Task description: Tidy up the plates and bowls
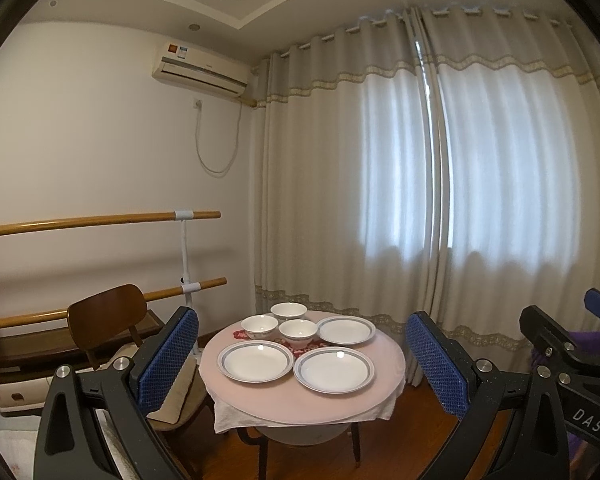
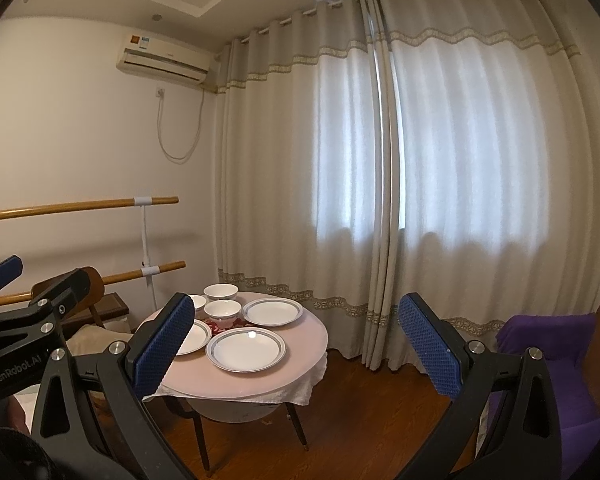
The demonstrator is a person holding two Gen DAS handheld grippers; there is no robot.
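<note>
- Dishes sit ahead on the small round pink-topped table [image 1: 304, 404], well apart from both grippers.
- Left gripper [image 1: 300, 364] and right gripper [image 2: 296, 348] both gape empty.
- Nearest white grey-rimmed ceramic plate [image 2: 246, 349] lies left of the right gripper's centre.

Lettering on the two grippers

"DAS" stands in white on the right gripper [image 1: 572, 364] body; "GenRobot.AI" runs along the left gripper [image 2: 20, 300] body. The air conditioner [image 1: 201, 69] stickers are unreadable.

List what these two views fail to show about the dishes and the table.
- Right wrist view: the right gripper's left finger covers part of the near-left plate and most of the left bowl.
- Both views: the red mat under the bowls is mostly covered; its pattern is unreadable.
- Left wrist view: bowl rim patterns too small.
</note>
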